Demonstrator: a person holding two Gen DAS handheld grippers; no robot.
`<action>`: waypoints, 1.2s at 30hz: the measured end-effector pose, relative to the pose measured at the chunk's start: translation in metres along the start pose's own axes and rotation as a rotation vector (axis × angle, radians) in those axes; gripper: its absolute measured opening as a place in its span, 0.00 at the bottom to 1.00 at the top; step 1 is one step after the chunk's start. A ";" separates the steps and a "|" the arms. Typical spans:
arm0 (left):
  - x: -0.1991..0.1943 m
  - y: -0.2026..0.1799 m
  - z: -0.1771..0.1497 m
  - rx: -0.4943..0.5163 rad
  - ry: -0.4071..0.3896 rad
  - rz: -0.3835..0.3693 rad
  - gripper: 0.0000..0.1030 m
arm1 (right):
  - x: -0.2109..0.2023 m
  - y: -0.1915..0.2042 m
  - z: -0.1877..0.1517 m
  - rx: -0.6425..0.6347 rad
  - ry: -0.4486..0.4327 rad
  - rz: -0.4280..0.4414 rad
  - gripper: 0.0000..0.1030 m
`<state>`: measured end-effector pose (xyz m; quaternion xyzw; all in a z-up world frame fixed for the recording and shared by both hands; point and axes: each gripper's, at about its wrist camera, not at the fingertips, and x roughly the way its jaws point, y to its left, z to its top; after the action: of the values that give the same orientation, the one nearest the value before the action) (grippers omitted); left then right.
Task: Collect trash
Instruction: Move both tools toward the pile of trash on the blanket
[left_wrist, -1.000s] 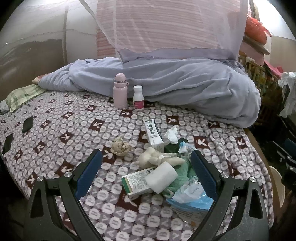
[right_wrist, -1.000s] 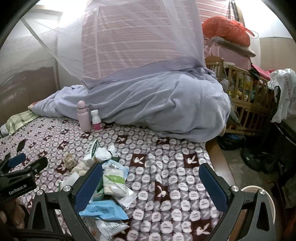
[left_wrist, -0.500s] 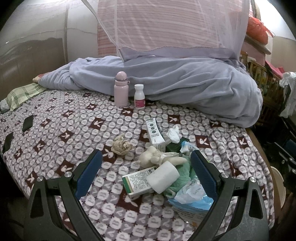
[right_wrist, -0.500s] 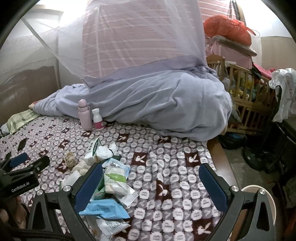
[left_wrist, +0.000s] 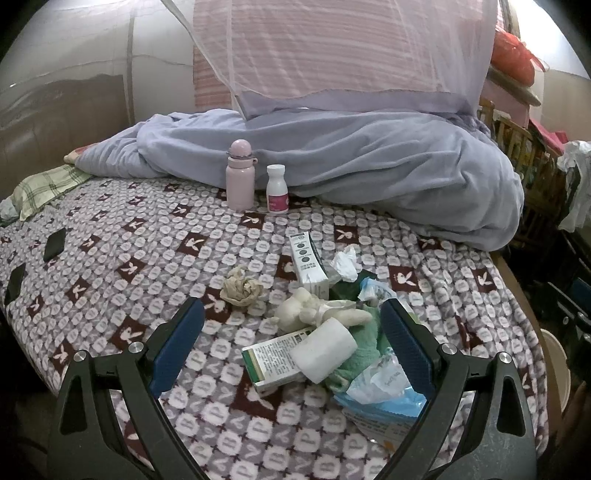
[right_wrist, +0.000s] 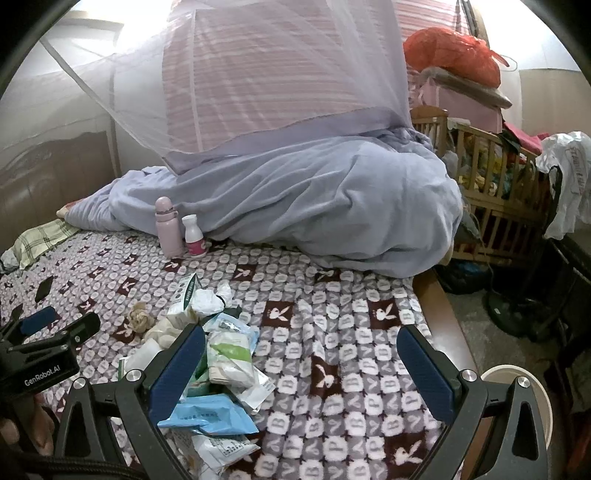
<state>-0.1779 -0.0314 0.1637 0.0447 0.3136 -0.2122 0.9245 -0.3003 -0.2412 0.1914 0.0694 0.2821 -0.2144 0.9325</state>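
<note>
A heap of trash lies on the patterned bed cover (left_wrist: 147, 258): a green-and-white box (left_wrist: 271, 360), a white roll (left_wrist: 325, 349), a crumpled beige wad (left_wrist: 241, 290), a tall white carton (left_wrist: 308, 264), a white tissue (left_wrist: 345, 264), a blue packet (left_wrist: 384, 400). My left gripper (left_wrist: 291, 339) is open and empty, held above the box and roll. My right gripper (right_wrist: 301, 369) is open and empty over bare cover, right of the heap; its left finger overlaps a green-and-white pouch (right_wrist: 229, 360) and the blue packet (right_wrist: 208, 415). The left gripper body (right_wrist: 44, 350) shows at far left.
A pink bottle (left_wrist: 240, 175) and a small white bottle (left_wrist: 277, 190) stand by a bunched lilac duvet (left_wrist: 369, 166). Mosquito netting hangs above. A wooden crib (right_wrist: 491, 206) and clutter stand right of the bed. A pale round bin (right_wrist: 517, 387) sits on the floor by the bed edge.
Both wrist views have shifted only slightly; the heap sits a touch lower and closer in them. Both grippers stay open and nothing on the bed has moved.
</note>
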 end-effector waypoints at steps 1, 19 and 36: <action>0.000 0.000 0.000 0.000 0.001 0.000 0.93 | 0.000 0.000 0.000 -0.001 -0.001 0.000 1.00; 0.002 0.003 -0.003 0.000 0.013 -0.007 0.93 | 0.005 0.000 -0.006 -0.013 0.021 -0.004 1.00; 0.014 0.023 -0.009 0.030 0.050 0.028 0.93 | 0.024 -0.012 -0.015 0.024 0.087 0.036 1.00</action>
<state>-0.1630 -0.0133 0.1463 0.0682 0.3325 -0.2030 0.9185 -0.2950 -0.2566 0.1655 0.0951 0.3186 -0.1980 0.9221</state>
